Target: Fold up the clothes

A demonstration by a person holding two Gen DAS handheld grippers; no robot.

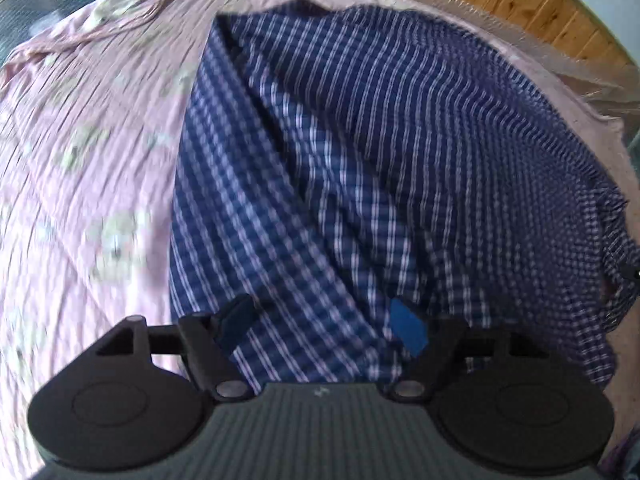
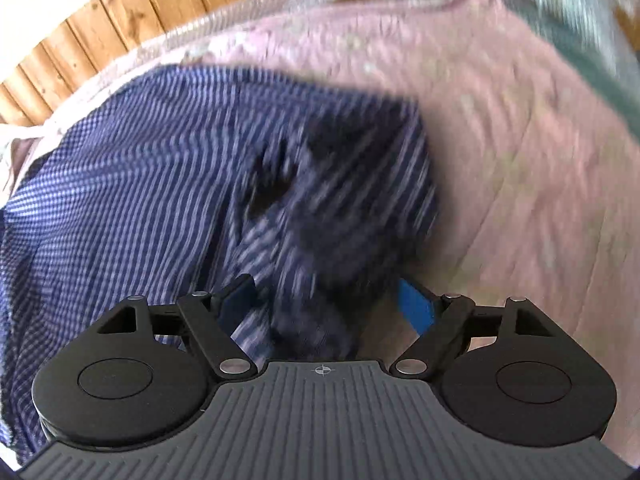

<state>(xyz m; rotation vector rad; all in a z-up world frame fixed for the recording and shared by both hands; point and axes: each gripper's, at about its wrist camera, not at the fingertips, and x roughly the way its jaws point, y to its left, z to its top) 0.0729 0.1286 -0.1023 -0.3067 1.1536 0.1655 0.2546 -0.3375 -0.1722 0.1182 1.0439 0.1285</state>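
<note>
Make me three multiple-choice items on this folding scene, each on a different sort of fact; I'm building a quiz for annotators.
1. Where does the checked shirt lie?
A. on the pink bedspread
B. on a wooden chair
C. in a basket

2. What colour is the shirt?
A. red
B. navy with white checks
C. plain green

3. How does the left gripper stand?
A. shut with nothing in it
B. out of view
C. open, with shirt cloth between its fingers

Answers: 1 A, pink cover shows around the shirt. 2 B, both views show dark blue cloth with pale lines. 3 C, the blue pads stand wide apart over the cloth.
</note>
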